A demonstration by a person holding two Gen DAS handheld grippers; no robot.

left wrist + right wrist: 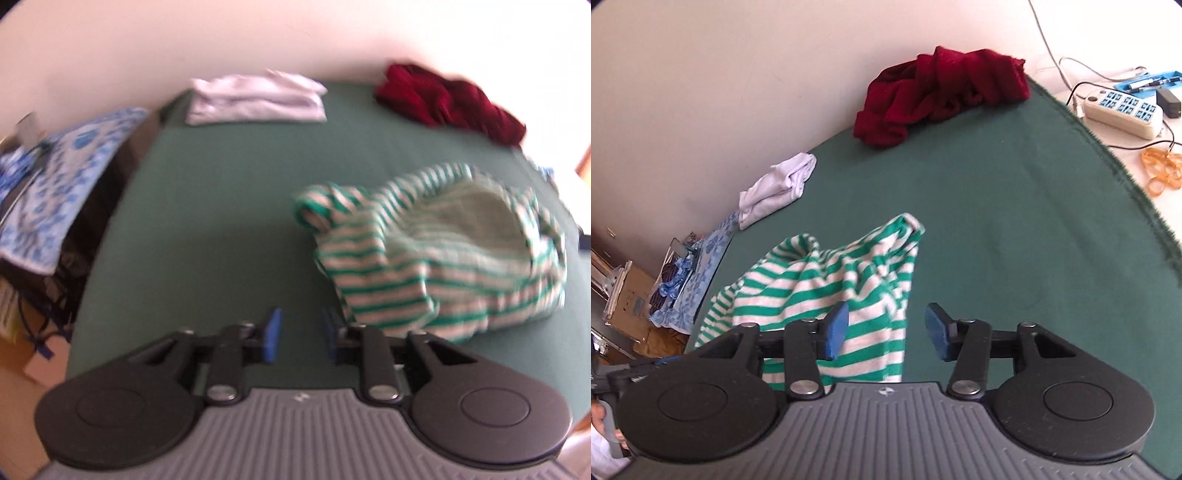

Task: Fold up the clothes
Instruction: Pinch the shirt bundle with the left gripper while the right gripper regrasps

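Left wrist view: left gripper (297,334) jaws parted, nothing between them. Right gripper (886,330) jaws wide apart, gripping nothing. Striped shirt (827,291) lies crumpled near the worktop (997,221) front edge. Red garment (942,92) and folded white garment (775,188) sit along the far edge.

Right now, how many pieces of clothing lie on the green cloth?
3. The striped garment lies crumpled nearest the grippers, the white one is folded by the wall, and the dark red one is bunched at the far corner. None seems hidden.
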